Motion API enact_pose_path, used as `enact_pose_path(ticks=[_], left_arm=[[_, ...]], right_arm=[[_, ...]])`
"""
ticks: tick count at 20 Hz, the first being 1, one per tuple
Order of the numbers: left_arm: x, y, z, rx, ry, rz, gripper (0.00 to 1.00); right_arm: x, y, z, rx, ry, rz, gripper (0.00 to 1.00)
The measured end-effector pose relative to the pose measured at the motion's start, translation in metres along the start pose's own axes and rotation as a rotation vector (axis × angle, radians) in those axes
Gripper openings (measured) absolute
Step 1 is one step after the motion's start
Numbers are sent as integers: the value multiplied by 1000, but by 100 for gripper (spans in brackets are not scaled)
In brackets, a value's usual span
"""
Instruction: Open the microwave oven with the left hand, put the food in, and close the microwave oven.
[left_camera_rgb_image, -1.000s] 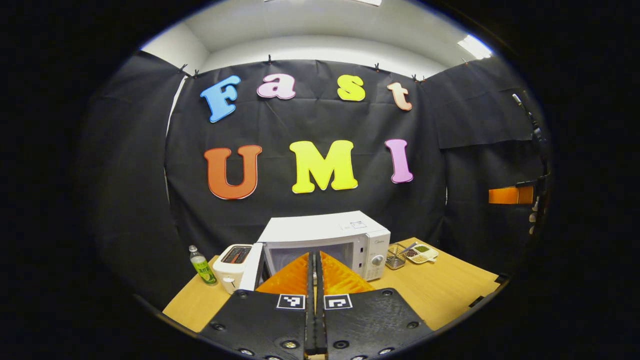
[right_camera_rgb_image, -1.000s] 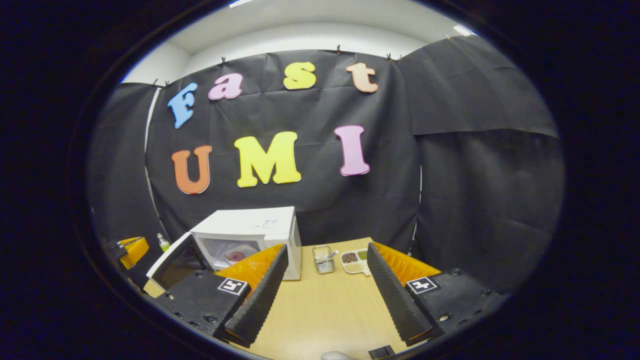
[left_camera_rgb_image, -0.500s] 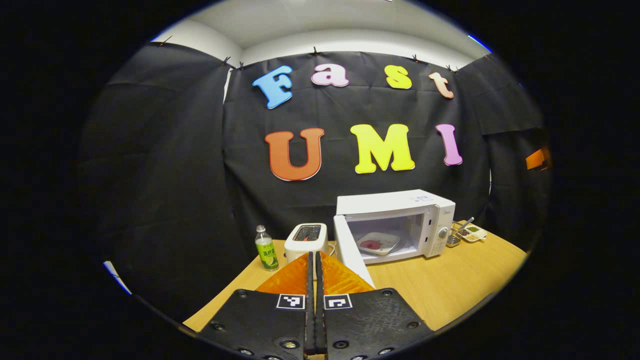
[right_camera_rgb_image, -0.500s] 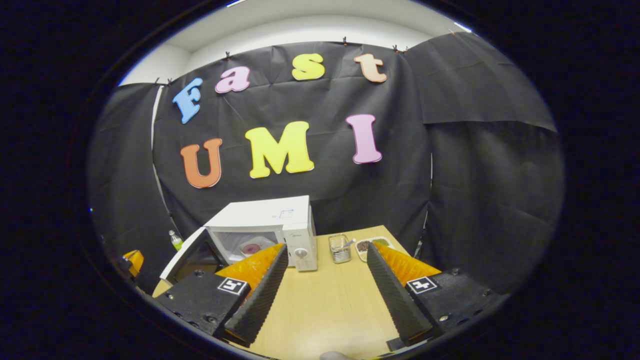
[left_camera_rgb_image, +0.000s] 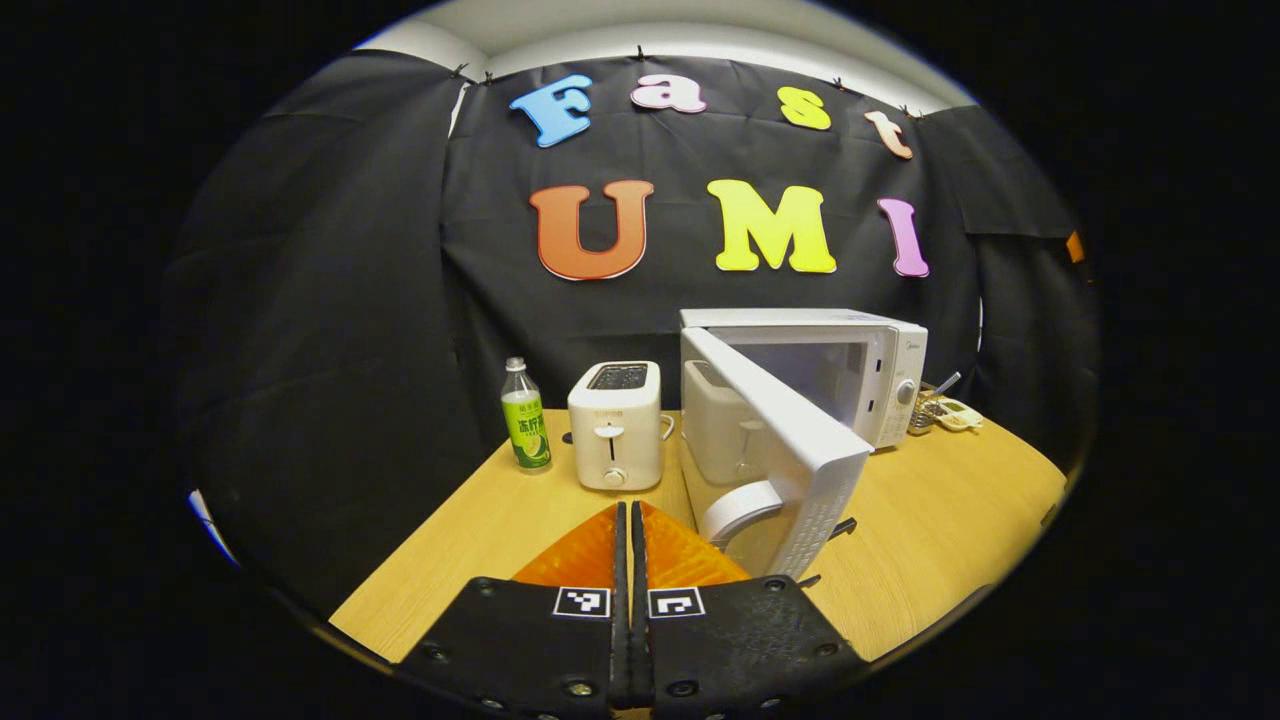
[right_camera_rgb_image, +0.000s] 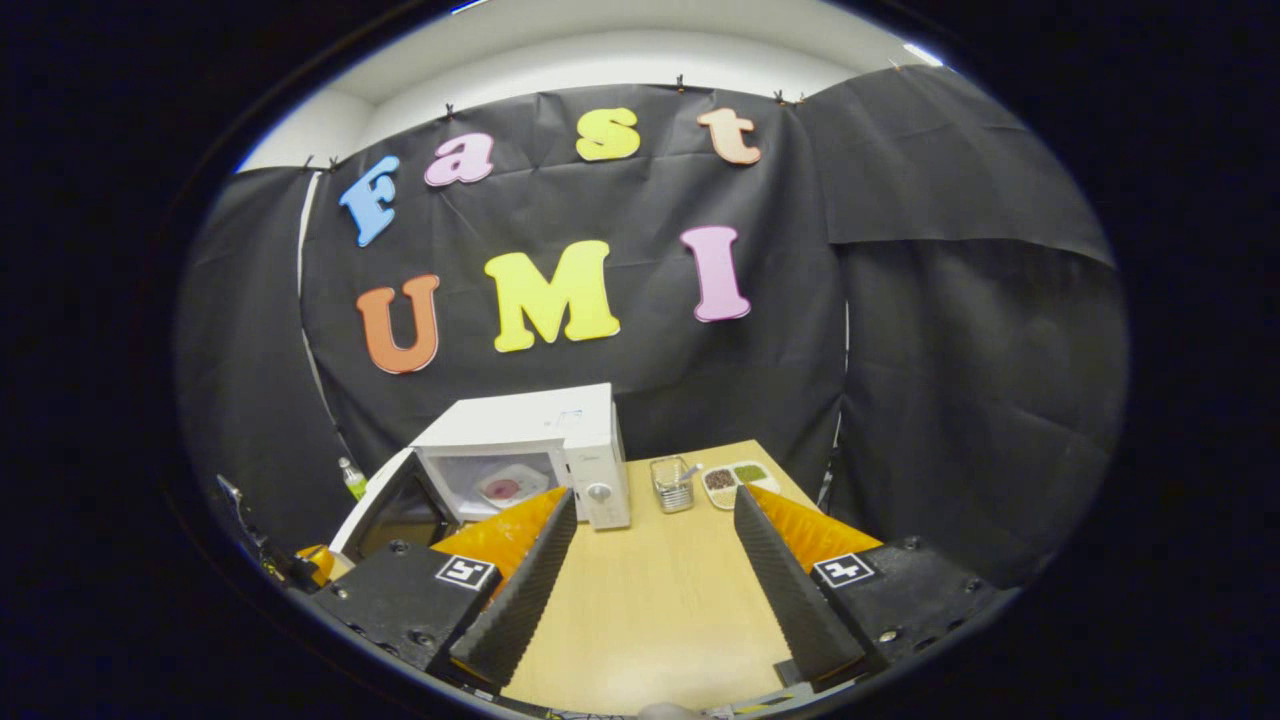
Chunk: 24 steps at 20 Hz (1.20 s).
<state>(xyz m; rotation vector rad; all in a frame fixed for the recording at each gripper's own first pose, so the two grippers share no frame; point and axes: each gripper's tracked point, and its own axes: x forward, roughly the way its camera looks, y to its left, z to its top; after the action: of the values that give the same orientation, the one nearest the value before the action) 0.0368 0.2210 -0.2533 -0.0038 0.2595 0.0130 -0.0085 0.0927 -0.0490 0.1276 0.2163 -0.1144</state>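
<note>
Left gripper view: the left gripper (left_camera_rgb_image: 632, 530) has its two fingers pressed flat together with nothing between them, sitting low over the wooden counter (left_camera_rgb_image: 470, 540). Just past the tips is the microwave door (left_camera_rgb_image: 790, 450), swung out toward the camera (its curved handle faces this way). The microwave (left_camera_rgb_image: 850, 365) itself stands behind it, with a white toaster (left_camera_rgb_image: 614, 424) just to the left and a green-labelled bottle (left_camera_rgb_image: 524, 417) beyond that.

Right gripper view: the right gripper (right_camera_rgb_image: 648, 520) is spread wide and empty, hovering above bare counter. Further out sits the microwave with its door hanging open, and the plate of food (right_camera_rgb_image: 505, 487) is resting inside the cavity. To the right of the microwave are a small wire basket (right_camera_rgb_image: 674, 483) and a divided snack tray (right_camera_rgb_image: 738, 482), close together.
</note>
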Motion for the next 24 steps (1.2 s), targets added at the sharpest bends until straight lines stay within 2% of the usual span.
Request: enact_pose_path(ticks=[4, 5, 7, 8, 9, 13, 14, 16, 17, 18, 19, 20, 24], left_arm=[[14, -12, -8, 31, 11, -27, 0], [16, -17, -10, 19, 16, -38, 0], [17, -27, -10, 20, 23, -56, 0], [16, -34, -7, 26, 19, -68, 0], [17, -42, -5, 33, 15, -83, 0], [22, -77, -1, 57, 6, -137, 0], [23, -88, 1, 62, 2, -153, 0], [25, -108, 2, 77, 1, -185, 0], [26, -120, 3, 85, -2, -203, 0], [27, -131, 2, 95, 0, -217, 0], [29, -141, 2, 104, 0, -231, 0], [31, -152, 4, 111, -3, -247, 0], [46, -194, 9, 136, -13, -293, 0]], right_arm=[[-6, -6, -5, 1, 8, -31, 100], [-6, -7, -7, 3, 15, -35, 91], [-7, -9, -8, 8, 20, -42, 92], [-6, -9, -9, 14, 18, -42, 100], [-5, -9, -10, 19, 21, -39, 91], [3, -10, -12, 16, 26, -26, 92], [7, -12, -12, 18, 26, -21, 100], [14, -17, -11, 18, 31, -17, 100], [17, -20, -9, 19, 31, -16, 92], [22, -23, -9, 19, 36, -15, 100], [24, -27, -8, 23, 37, -14, 92], [29, -31, -5, 24, 35, -15, 100], [43, -46, 1, 13, 43, -22, 100]])
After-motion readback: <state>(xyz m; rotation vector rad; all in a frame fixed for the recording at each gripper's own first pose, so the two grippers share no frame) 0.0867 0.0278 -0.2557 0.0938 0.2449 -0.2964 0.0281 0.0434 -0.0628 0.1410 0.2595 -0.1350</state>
